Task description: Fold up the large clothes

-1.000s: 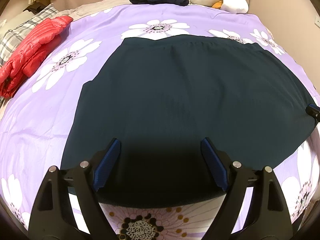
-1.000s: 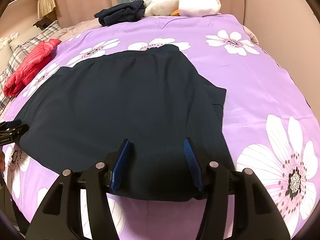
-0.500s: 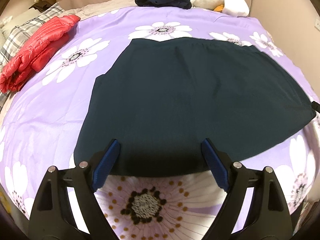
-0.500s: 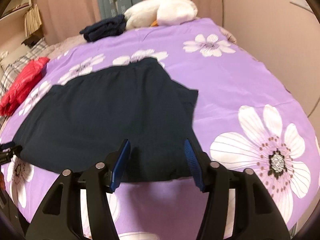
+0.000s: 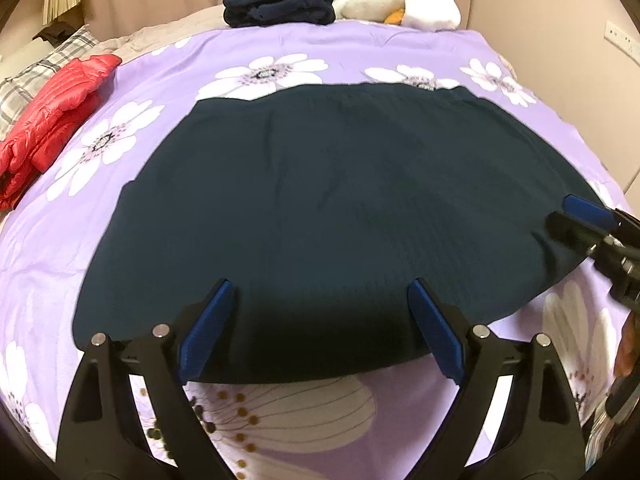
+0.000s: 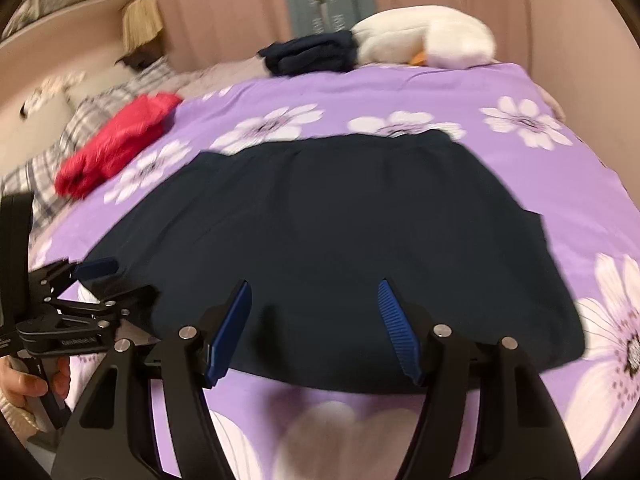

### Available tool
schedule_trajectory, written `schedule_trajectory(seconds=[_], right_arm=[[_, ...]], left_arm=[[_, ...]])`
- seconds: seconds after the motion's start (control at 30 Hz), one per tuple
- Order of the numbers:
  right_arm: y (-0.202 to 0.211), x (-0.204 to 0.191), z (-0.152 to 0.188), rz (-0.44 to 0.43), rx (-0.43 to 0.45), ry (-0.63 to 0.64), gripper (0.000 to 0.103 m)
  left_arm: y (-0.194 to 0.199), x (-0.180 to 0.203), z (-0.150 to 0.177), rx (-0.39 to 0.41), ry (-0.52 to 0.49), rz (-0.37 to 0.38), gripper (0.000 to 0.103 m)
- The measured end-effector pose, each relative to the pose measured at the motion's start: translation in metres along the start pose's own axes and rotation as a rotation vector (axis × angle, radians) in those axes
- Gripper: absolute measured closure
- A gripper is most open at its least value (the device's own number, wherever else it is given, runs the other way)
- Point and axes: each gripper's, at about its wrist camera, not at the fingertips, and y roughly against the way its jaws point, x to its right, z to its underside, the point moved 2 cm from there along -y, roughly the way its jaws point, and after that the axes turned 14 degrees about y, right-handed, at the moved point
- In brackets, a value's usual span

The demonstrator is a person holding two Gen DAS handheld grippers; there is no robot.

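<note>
A large dark navy garment lies spread flat on the purple flowered bedspread; it also shows in the right wrist view. My left gripper is open and empty, its blue pads over the garment's near hem. My right gripper is open and empty over the near hem further right. The right gripper shows at the right edge of the left wrist view. The left gripper shows at the left of the right wrist view, held by a hand.
A red puffer jacket lies at the left of the bed beside a plaid pillow. A folded dark garment and a white plush toy sit at the far edge. Curtains and a wall stand behind.
Both grippers pulled back from the garment, then came close over its near hem again. The right wrist view has swung left, so the left gripper now shows large in it. Both stayed open.
</note>
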Motion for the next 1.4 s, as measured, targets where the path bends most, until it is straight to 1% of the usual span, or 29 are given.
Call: schedule_trajectory(seconds=[0.1, 0.23, 0.3, 0.37, 0.43, 0.5, 0.6, 0.7, 0.83, 1.03, 1.1, 1.23, 1.37, 1.4], right_arm=[[-0.013, -0.01, 0.006, 0.007, -0.045, 0.02, 0.036], [-0.013, -0.004, 0.01, -0.002, -0.038, 0.009, 0.035], [-0.001, 0.005, 0.01, 0.016, -0.012, -0.025, 0.035], [0.011, 0.018, 0.012, 0.052, 0.011, -0.062, 0.035], [0.02, 0.04, 0.018, 0.108, 0.02, -0.107, 0.035], [0.025, 0.063, 0.026, 0.167, 0.001, -0.149, 0.035], [0.025, 0.088, 0.044, 0.232, -0.037, -0.184, 0.035], [0.031, 0.098, 0.055, 0.226, -0.022, -0.187, 0.035], [0.035, 0.101, 0.056, 0.245, -0.025, -0.181, 0.035], [0.041, 0.108, 0.06, 0.273, -0.022, -0.217, 0.035], [0.043, 0.11, 0.062, 0.266, -0.018, -0.233, 0.035], [0.045, 0.113, 0.066, 0.296, -0.033, -0.234, 0.035], [0.046, 0.122, 0.074, 0.298, -0.046, -0.277, 0.035], [0.046, 0.124, 0.077, 0.297, -0.054, -0.292, 0.033]], left_arm=[[-0.008, -0.003, 0.003, -0.018, 0.015, 0.001, 0.007], [-0.007, -0.008, 0.007, -0.013, 0.015, 0.0, 0.006], [-0.001, -0.016, 0.004, 0.006, 0.034, 0.0, 0.006], [0.004, -0.027, 0.001, 0.028, 0.059, -0.018, 0.006], [0.006, -0.045, -0.002, 0.032, 0.103, -0.039, 0.006], [0.005, -0.064, -0.003, 0.023, 0.149, -0.063, 0.006], [0.004, -0.082, -0.003, 0.016, 0.18, -0.081, 0.007], [0.004, -0.088, -0.001, 0.015, 0.177, -0.091, 0.007], [0.006, -0.09, 0.003, 0.018, 0.171, -0.099, 0.007], [0.008, -0.092, 0.005, 0.021, 0.171, -0.108, 0.007], [0.008, -0.095, 0.005, 0.021, 0.172, -0.113, 0.007], [0.008, -0.097, 0.007, 0.019, 0.178, -0.111, 0.007], [0.007, -0.097, 0.008, 0.019, 0.174, -0.116, 0.007], [0.007, -0.097, 0.008, 0.018, 0.174, -0.115, 0.007]])
